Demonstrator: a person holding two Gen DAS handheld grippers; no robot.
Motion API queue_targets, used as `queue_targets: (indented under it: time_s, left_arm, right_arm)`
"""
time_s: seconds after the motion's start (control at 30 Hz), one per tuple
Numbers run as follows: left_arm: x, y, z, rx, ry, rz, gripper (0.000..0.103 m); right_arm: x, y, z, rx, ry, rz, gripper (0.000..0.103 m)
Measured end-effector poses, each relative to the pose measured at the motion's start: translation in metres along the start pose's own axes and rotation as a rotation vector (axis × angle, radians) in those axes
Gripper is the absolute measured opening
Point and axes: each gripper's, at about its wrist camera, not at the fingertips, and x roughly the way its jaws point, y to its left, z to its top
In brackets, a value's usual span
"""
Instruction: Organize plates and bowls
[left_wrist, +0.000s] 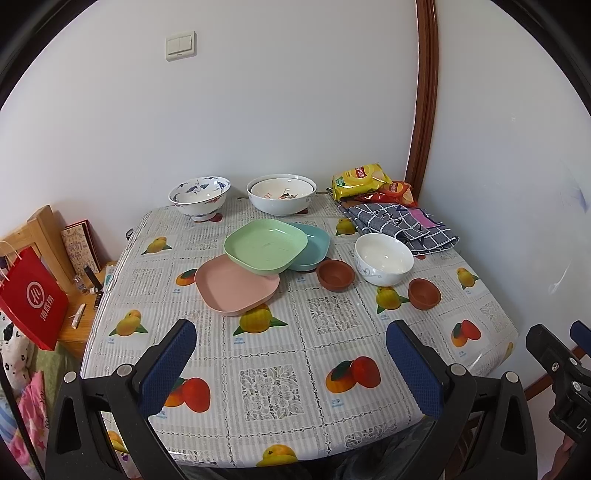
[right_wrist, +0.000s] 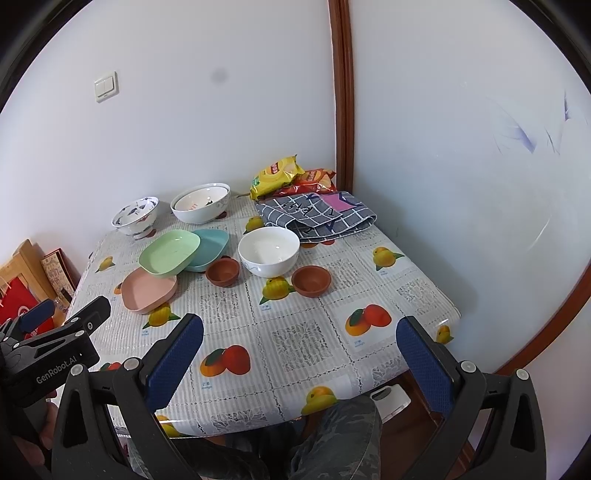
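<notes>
The bench (left_wrist: 332, 354), under a glossy fruit-print cloth, fills the middle of both views. At the upper centre of the left wrist view, two nested white bowls (left_wrist: 281, 197) and a blue-patterned footed bowl (left_wrist: 200, 197) stand by the wall; they look ceramic, so probably heavy, slick and chippable, best taken by pinching the rim wall.

Centre frame, the green plate (left_wrist: 265, 245) leans tilted on the teal plate (left_wrist: 312, 245) and pink plate (left_wrist: 236, 286). These look like light, stiff plastic, likely to slide on the cloth; their raised edges offer a hold.

Right of centre sits the white bowl (left_wrist: 384, 258), probably fragile, between two small brown bowls (left_wrist: 335, 275) (left_wrist: 424, 293), likely earthenware with grippy rims.

The left gripper (left_wrist: 291, 354) and right gripper (right_wrist: 300, 347) hover spread wide and empty over the near edge.
</notes>
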Motion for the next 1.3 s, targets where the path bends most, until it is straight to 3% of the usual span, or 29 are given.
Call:
queue_targets:
  time_s: [1.0,1.3]
  left_arm:
    - [-0.003,0.002,0.002,0.005,-0.002,0.002,0.103]
    - [0.013,0.005,0.006,-0.005,0.017,-0.025,0.103]
  right_arm:
    - [0.001,0.003,0.003,-0.006,-0.001,0.007,0.103]
    - [0.014,0.009,0.004,-0.014,0.010,-0.004,0.103]
